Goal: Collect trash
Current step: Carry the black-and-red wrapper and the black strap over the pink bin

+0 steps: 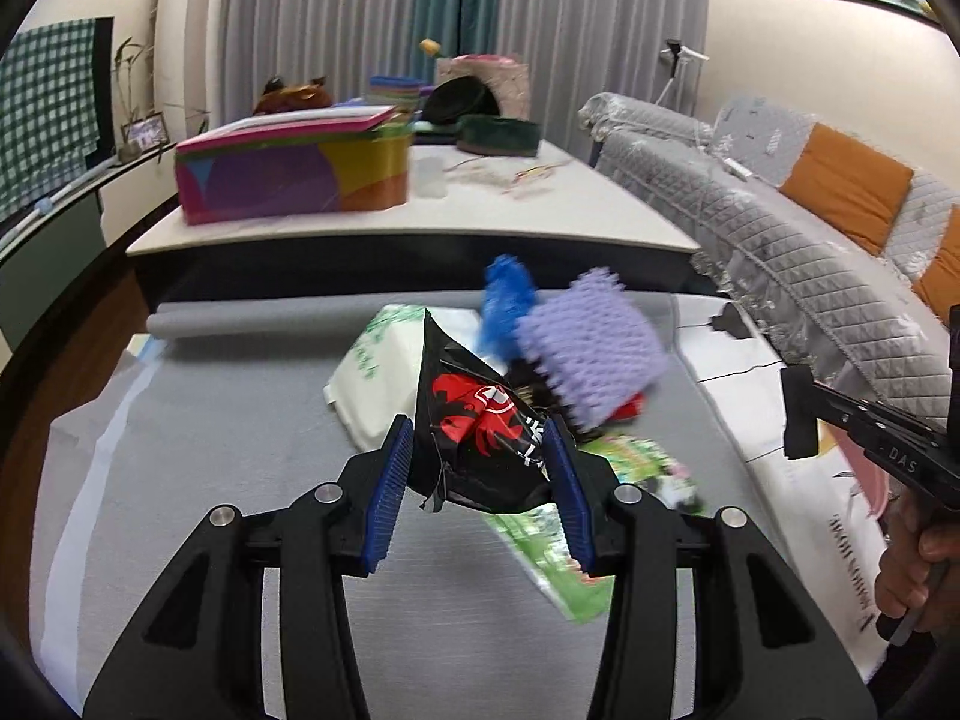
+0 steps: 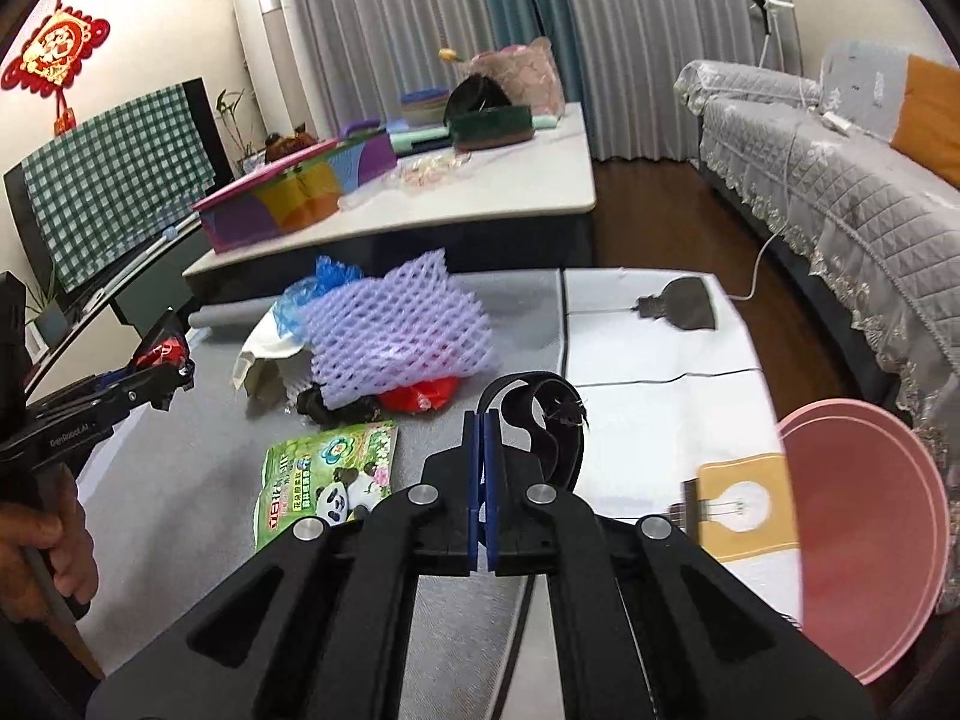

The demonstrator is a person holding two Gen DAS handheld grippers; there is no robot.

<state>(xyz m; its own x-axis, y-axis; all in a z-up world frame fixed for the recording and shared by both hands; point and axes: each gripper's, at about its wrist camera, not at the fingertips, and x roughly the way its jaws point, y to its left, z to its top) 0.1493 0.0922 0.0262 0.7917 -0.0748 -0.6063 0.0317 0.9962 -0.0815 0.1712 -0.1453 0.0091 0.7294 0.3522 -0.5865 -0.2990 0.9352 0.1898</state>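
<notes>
Blue pads [image 1: 393,480] of the left gripper [image 1: 480,456] are nearest the left camera, and they pinch a crumpled black wrapper [image 1: 480,438] with a red print. The wrapper stands between them with its long axis pointing up and away, lifted above the grey mat [image 1: 240,420].

The pink bin [image 2: 864,540] is my landmark. It shows only in the right view, at the right edge, tilted with its mouth toward the mat. The right gripper [image 2: 483,426] is just left of the bin, and its jaws are pressed together on a black strap [image 2: 540,414] that curls up and over to the right of the tips. I judge this strap is already collected trash, and it has the shorter way to the bin.

Further left of the bin lies the rest of the heap: a green panda packet [image 2: 330,474] flat on the mat, then a red scrap [image 2: 426,393], a purple foam net [image 2: 390,330] on top, a blue bag [image 2: 330,279] and a white paper [image 2: 264,354] behind.

The left gripper, seen in the right view far left of the bin, is on the other side of the heap. So the wrapper probably must travel rightward across the heap to reach the bin, while the right gripper is much nearer. The packet lies nearest to both tools and seems the next easy piece.
</notes>
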